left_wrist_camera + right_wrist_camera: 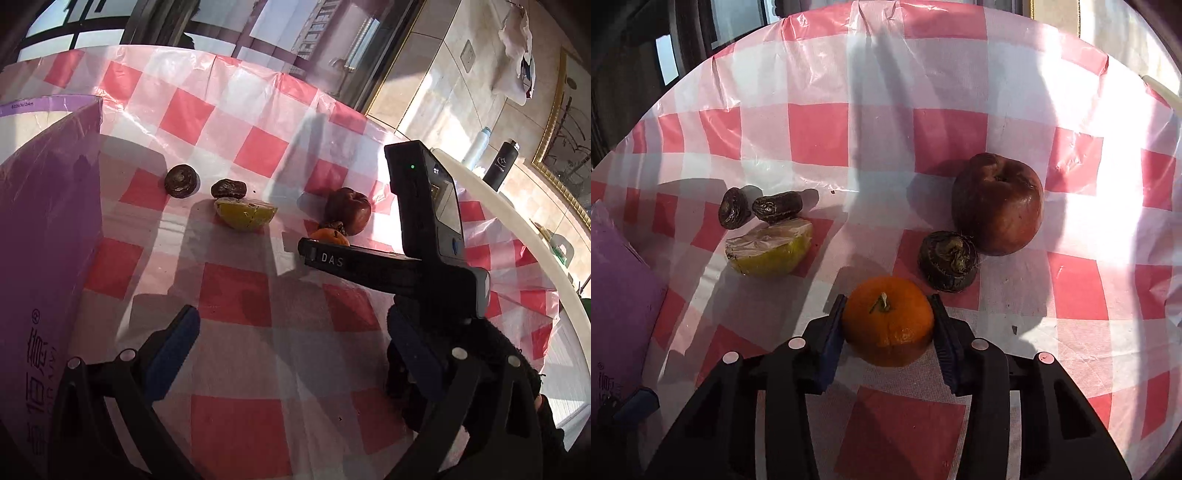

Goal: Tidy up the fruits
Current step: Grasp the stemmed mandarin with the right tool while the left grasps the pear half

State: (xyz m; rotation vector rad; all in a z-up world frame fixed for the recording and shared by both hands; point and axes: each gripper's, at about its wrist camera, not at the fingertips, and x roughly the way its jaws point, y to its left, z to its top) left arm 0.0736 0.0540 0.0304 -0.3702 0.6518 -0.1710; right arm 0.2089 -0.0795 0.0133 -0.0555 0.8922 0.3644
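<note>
Right wrist view shows a small orange tangerine [888, 320] sitting on the red-and-white checked tablecloth [879, 133], stem up, between the two fingers of the right gripper [888, 325]. Both blue pads [833, 339] meet the fruit's sides, so the fingers are closed partway around it. Just beyond it to the right lies a dark, wrinkled round fruit [948, 261], touching a large shrivelled dark red apple [997, 204] farther right. To the far left rests a yellow-green cut citrus half [768, 246], with two small dark shrivelled fruits [759, 211] just behind it. A purple box [620, 295] fills the left edge.

Left wrist view shows the left gripper [291, 347] spread wide above the cloth, with nothing between its fingers. The right gripper's black body crosses the right side, hiding most of the tangerine [328, 236]. The purple box [48, 221] stands at left.
</note>
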